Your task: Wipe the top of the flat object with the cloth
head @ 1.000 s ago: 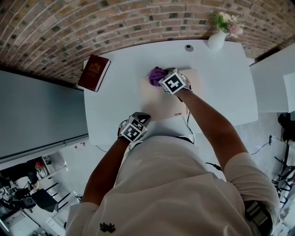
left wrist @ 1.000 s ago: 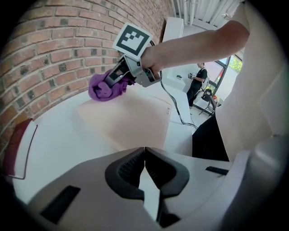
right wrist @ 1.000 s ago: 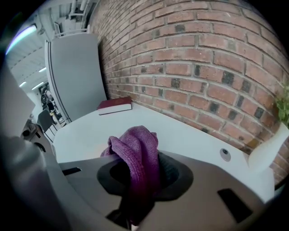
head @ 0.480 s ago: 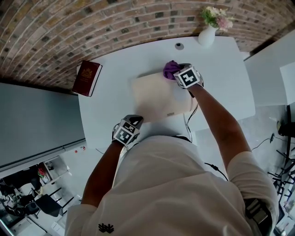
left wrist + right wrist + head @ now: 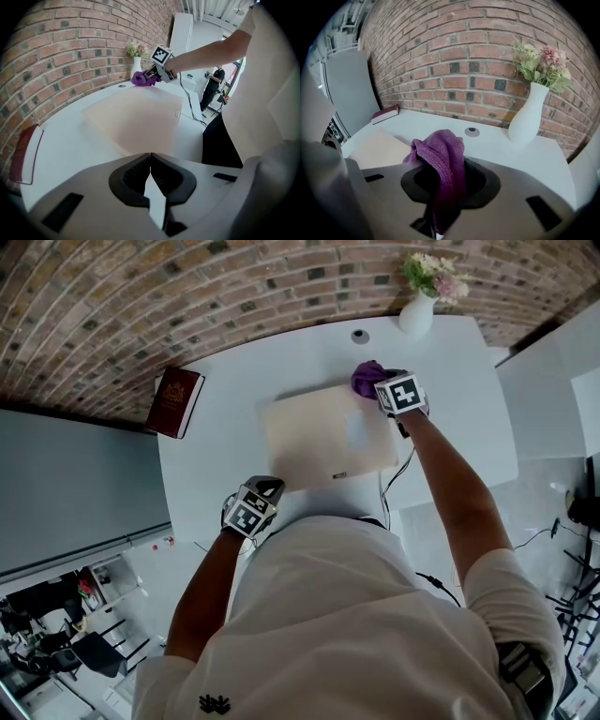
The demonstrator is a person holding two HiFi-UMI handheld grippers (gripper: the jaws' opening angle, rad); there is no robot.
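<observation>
Head view: R gripper (image 5: 386,387) holds purple cloth (image 5: 367,377) at far right corner of beige flat object (image 5: 319,442), mid table (image 5: 450,427). L gripper (image 5: 265,487) at table's near edge.
Left gripper view: jaws pressed together, nothing betw. them.
Right gripper view: jaws clamped on cloth; vase (image 5: 528,117) by far edge.

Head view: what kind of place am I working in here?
Probably a workshop or lab with a staged, home-style corner. A brick wall stands behind a white table with a vase of flowers on it, while equipment clutters the floor beside it.
</observation>
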